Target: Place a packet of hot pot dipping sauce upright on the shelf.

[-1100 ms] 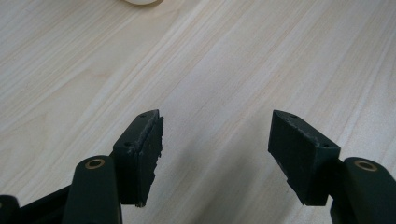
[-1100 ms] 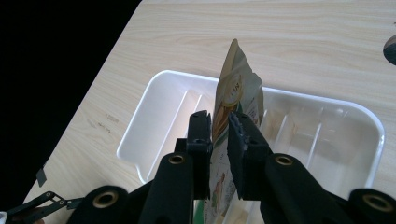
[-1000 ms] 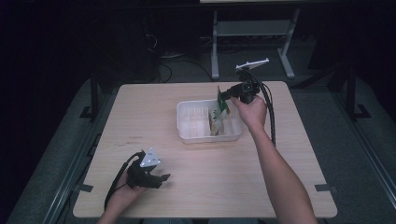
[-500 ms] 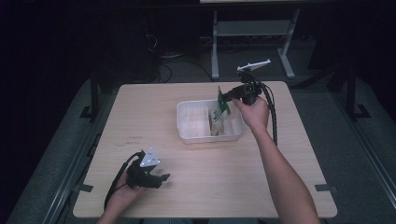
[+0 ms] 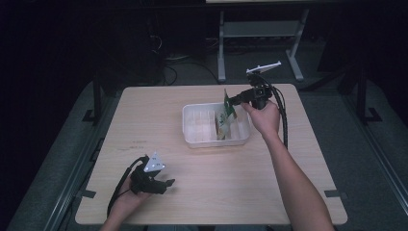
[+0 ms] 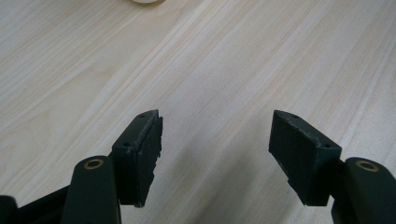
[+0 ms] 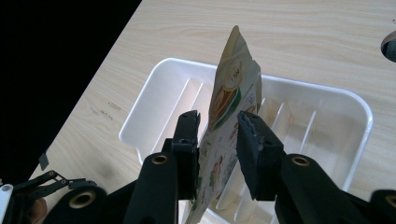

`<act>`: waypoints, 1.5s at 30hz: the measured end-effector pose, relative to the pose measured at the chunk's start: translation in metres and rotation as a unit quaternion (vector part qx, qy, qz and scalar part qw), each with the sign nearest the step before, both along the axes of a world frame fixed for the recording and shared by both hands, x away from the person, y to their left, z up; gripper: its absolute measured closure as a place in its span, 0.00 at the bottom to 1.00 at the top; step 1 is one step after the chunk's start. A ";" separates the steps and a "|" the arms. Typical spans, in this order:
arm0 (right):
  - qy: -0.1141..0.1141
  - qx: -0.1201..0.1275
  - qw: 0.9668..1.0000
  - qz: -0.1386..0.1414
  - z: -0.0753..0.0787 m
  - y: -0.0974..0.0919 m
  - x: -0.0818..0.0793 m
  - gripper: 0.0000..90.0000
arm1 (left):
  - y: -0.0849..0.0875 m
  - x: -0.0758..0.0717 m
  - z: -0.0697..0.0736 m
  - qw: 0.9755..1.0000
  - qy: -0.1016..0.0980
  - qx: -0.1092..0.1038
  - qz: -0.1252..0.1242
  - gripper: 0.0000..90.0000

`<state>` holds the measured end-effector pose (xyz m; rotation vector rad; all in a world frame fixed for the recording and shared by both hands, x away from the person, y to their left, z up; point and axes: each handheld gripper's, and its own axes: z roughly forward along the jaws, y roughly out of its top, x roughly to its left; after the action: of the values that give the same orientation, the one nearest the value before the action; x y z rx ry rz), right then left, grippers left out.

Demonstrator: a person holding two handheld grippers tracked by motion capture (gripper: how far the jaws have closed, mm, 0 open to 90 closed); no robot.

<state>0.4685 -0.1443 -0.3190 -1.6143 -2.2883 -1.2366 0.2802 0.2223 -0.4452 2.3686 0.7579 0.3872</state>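
Right gripper (image 7: 217, 135) jaws just opening, loose around upright green-printed packet (image 7: 231, 88) standing in white tray (image 7: 154, 98).

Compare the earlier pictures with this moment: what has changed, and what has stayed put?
The right gripper has just been opening its jaws; the packet stands between them in the white tray, apparently released. Left gripper, tray and both hands stayed put.

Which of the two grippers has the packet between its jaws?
The right gripper, over the white plastic tray, brackets the green printed packet; the left gripper stands open above bare table.
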 end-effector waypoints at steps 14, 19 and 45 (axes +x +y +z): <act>-0.005 0.014 1.000 0.002 0.002 -0.012 -0.007 0.72 | 0.001 0.000 0.000 1.000 0.001 -0.001 0.002 0.37; -0.009 0.021 1.000 0.003 0.002 -0.017 -0.011 0.70 | 0.001 0.000 0.000 1.000 0.001 0.001 0.001 0.37; -0.020 0.020 0.999 0.032 0.008 -0.022 -0.030 0.66 | 0.001 0.000 0.000 1.000 0.001 -0.001 0.002 0.37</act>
<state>0.4383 -0.1663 -0.3115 -1.5035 -2.3053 -1.3026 0.2807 0.2237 -0.4448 2.3672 0.7643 0.3850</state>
